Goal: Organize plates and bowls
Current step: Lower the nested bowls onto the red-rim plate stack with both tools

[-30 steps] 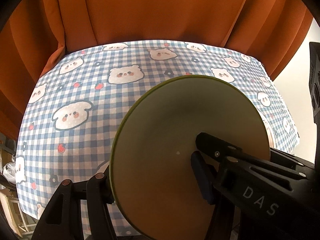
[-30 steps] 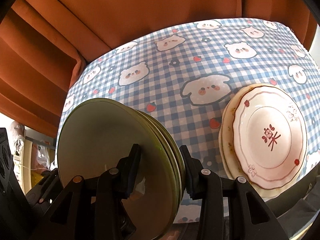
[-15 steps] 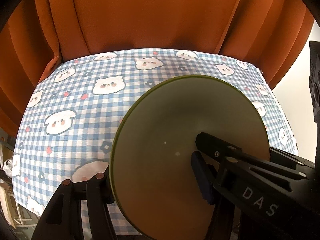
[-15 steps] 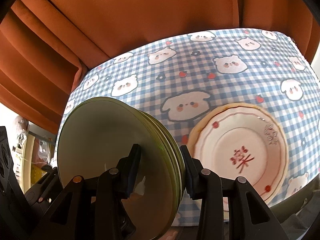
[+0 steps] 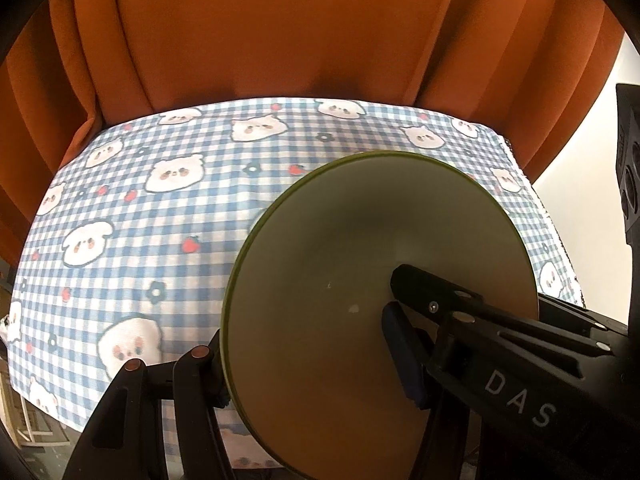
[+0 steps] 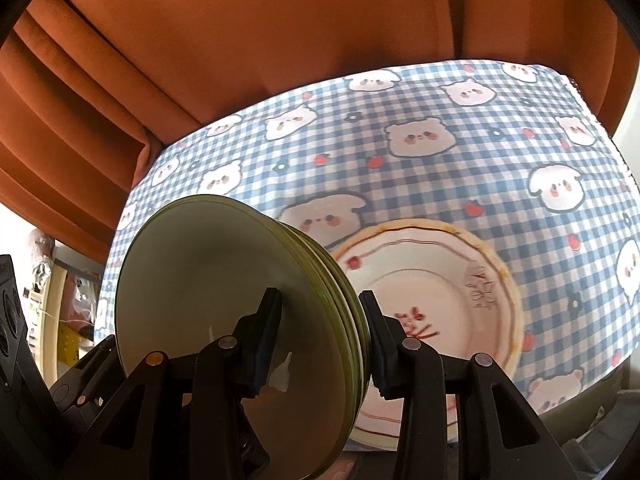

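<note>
A stack of green plates point(image 5: 360, 280) stands on edge between both grippers, above the checked tablecloth. My left gripper point(image 5: 308, 356) is shut on the stack's rim. In the right wrist view the same green stack point(image 6: 224, 292) is clamped by my right gripper point(image 6: 320, 336), shut on it. White plates with red flower print point(image 6: 432, 300) lie stacked flat on the cloth just right of and below the green stack.
The blue-and-white checked tablecloth with bear faces point(image 5: 160, 232) covers the table. An orange curtain point(image 5: 300, 32) hangs close behind its far edge. The table's right edge point(image 5: 560, 248) drops off to a white wall.
Both grippers have lifted and pulled back with the green stack; the table looks farther away. In the right wrist view the white plates have shifted left, toward the middle.
</note>
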### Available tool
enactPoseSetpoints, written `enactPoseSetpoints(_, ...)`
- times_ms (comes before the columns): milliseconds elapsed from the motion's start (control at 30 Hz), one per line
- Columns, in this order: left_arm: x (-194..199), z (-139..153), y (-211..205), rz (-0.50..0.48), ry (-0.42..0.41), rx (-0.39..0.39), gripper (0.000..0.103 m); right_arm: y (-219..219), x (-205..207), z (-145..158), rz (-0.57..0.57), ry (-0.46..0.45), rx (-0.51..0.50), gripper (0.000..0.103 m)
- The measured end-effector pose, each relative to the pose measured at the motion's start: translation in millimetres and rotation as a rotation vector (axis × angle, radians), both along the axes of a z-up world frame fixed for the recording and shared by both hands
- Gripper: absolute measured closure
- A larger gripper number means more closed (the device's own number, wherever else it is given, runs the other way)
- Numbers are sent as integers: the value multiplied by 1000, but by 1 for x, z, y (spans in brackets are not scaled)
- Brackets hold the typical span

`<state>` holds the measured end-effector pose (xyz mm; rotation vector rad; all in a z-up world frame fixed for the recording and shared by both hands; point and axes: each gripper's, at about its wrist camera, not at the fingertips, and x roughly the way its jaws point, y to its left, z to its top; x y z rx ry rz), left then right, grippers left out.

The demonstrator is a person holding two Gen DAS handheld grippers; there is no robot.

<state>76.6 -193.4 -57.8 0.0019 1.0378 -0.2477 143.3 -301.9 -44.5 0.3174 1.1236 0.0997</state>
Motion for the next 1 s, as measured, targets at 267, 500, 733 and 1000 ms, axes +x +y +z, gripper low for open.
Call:
enactPoseSetpoints(267,-4,-12,-32,-2,23,-9,41,-36,-8,-8,-7,11,-13,60)
enactPoseSetpoints(500,-5,-27,-48,1,59,-8,41,-58,-12,-21,-7,40,-9,60)
enactPoseSetpoints(733,2,-39,-53,-2,107,-15,41,-65,-9,-34,-6,83,-14,60)
enactPoseSetpoints(1000,15,-52,-60,-32,156,-9,41,-70,1,-49,-32,138,-18,60)
